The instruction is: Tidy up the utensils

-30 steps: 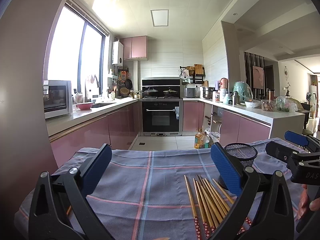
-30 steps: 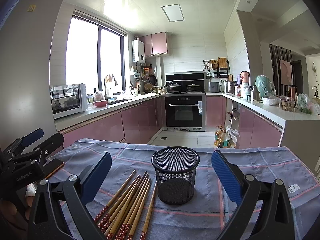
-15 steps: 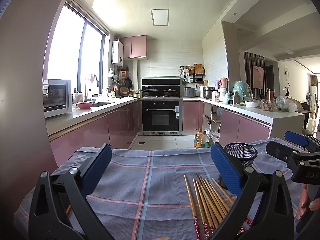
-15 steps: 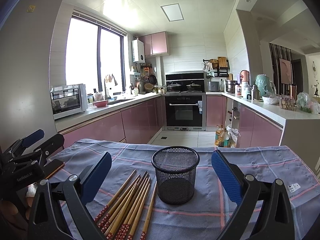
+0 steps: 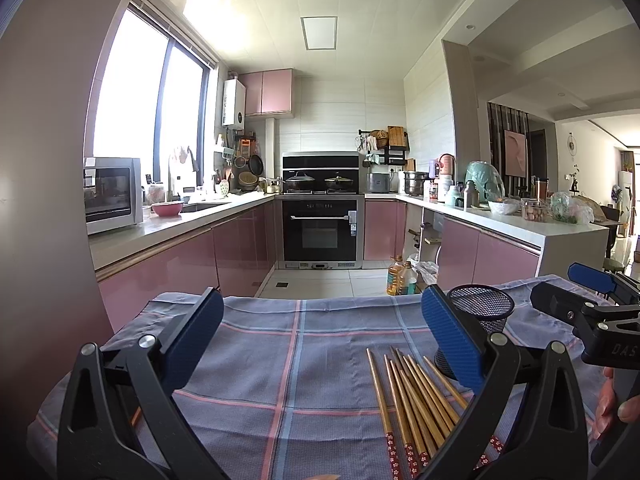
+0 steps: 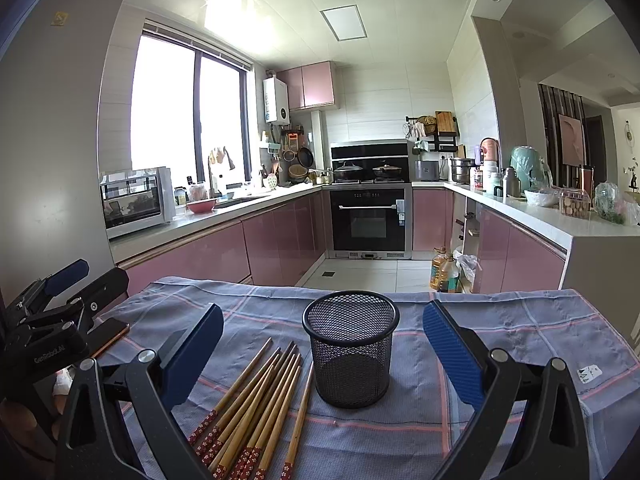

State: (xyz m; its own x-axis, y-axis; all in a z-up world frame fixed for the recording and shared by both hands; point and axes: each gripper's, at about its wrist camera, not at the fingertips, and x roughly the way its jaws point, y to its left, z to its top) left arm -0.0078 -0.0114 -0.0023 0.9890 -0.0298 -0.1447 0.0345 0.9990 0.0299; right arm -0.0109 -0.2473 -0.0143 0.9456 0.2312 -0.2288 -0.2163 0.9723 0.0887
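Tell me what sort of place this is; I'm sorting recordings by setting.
A home kitchen, most likely: a built-in oven with pots on the hob above, pink cabinets under a white counter, and a microwave by the window. Chopsticks and a mesh cup lie on a cloth-covered table.

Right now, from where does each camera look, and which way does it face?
Left wrist: on the left gripper, facing the kitchen; a hand shows.
Right wrist: on the right gripper, facing the mesh cup; no hand is clear.
Both share the cup, the chopsticks and the cloth.
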